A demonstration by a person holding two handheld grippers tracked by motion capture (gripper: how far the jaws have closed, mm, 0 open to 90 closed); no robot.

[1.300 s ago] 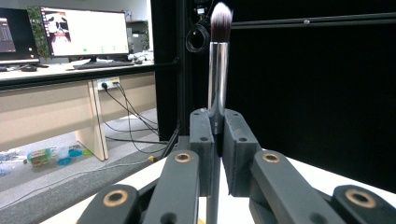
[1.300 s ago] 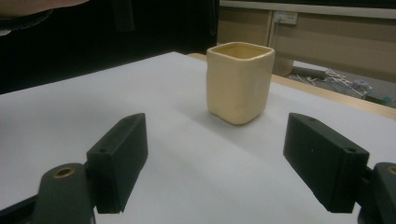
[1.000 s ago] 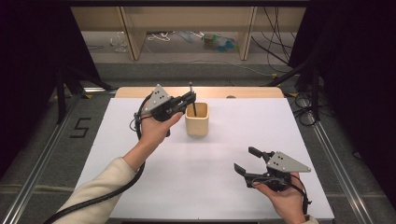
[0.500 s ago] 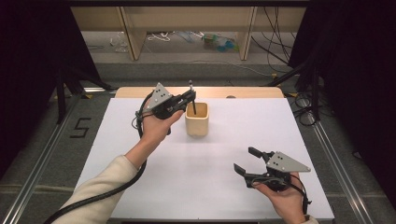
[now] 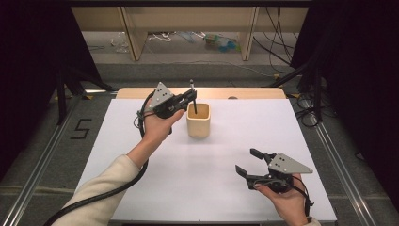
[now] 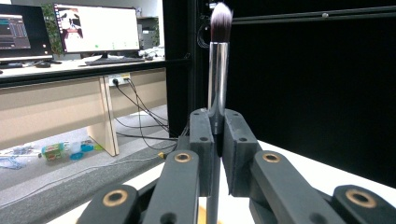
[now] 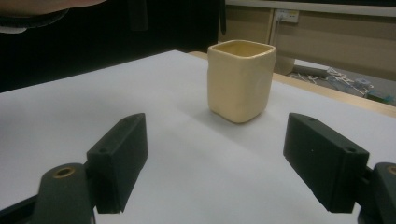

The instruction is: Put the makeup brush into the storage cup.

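Note:
My left gripper [image 5: 190, 98] is shut on a makeup brush [image 5: 193, 96], which stands upright with its bristles on top. The brush's lower end hangs at the rim of a cream square cup [image 5: 198, 120] at the far middle of the white table [image 5: 117, 155]. In the left gripper view the chrome brush [image 6: 218, 70] rises from between the pads of my left gripper [image 6: 215, 140]. My right gripper [image 5: 248, 162] rests open near the front right edge and holds nothing. In the right gripper view my right gripper [image 7: 222, 158] faces the cup [image 7: 241, 80] from a distance.
A wooden strip [image 5: 254, 93] edges the far side of the table. Metal rails [image 5: 339, 165] run along both sides. Beyond the table lie cables and bottles [image 5: 221, 41] on the floor between shelf legs. Dark curtains stand left and right.
The left gripper has shifted slightly with the brush, which now stands more upright at the cup. The right gripper has not moved.

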